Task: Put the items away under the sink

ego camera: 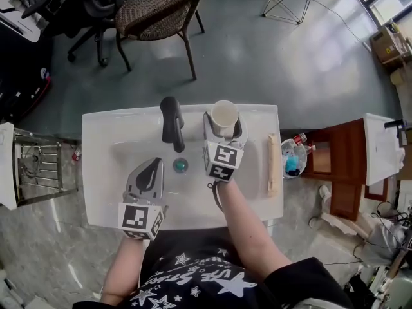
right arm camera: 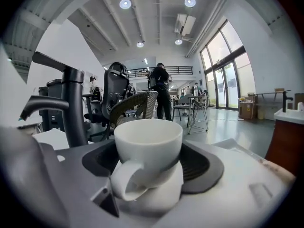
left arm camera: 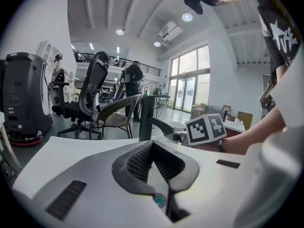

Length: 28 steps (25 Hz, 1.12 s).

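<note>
My right gripper (ego camera: 224, 126) has its jaws partly closed, pads against the sides of the white ceramic mug (ego camera: 224, 113). The mug is at the far edge of the white rectangular sink (ego camera: 103, 172), just right of the black tap (ego camera: 172, 122). It stands upright, mouth up, handle pointing near, towards me. My left gripper (ego camera: 152, 167) hovers over the basin's near left, jaws together, empty.

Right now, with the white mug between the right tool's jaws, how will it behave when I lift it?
The white mug looks like glazed ceramic, so it is probably rigid, fairly heavy and breakable if knocked on the sink. Its smooth, rounded wall may slip in the grip of the right tool.
</note>
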Tool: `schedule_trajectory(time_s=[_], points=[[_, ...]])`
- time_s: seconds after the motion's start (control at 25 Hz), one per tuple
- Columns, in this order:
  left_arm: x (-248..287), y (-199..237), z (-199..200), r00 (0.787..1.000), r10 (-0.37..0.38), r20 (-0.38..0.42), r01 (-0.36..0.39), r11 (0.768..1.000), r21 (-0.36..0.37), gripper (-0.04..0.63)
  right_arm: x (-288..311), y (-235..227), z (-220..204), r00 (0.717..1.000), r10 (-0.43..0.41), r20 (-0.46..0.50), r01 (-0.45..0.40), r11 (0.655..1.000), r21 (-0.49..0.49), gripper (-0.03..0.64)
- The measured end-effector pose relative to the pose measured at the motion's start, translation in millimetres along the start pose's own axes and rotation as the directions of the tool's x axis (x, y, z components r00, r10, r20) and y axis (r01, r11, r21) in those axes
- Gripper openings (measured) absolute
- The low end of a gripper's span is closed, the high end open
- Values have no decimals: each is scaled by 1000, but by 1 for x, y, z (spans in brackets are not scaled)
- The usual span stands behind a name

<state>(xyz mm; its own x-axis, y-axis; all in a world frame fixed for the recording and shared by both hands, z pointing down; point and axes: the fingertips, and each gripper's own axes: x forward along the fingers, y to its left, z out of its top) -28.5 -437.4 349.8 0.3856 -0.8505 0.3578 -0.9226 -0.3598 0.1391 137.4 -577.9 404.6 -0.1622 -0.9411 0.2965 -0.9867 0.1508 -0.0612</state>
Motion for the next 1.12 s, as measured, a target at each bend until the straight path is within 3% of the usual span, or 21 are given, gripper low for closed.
schedule_trajectory(time_s=[0.52, 0.64, 0.96, 1.12], points=[[-9, -13, 4, 1000, -16, 4, 16, 1000, 14, 9, -15, 2, -5, 993, 115, 25, -113, 993, -44, 365], [-10, -13, -4, 1000, -17, -5, 18, 1000, 17, 9, -9, 3, -3, 991, 135, 19, -133, 990, -49, 405], [-9, -12, -7, 1000, -20, -1, 20, 1000, 16, 9, 2, 3, -10, 992, 85, -93, -94, 992, -90, 386], [-12, -11, -4, 1000, -22, 5, 22, 999, 24, 9, -2, 3, -9, 991, 112, -78, -118, 990, -77, 382]])
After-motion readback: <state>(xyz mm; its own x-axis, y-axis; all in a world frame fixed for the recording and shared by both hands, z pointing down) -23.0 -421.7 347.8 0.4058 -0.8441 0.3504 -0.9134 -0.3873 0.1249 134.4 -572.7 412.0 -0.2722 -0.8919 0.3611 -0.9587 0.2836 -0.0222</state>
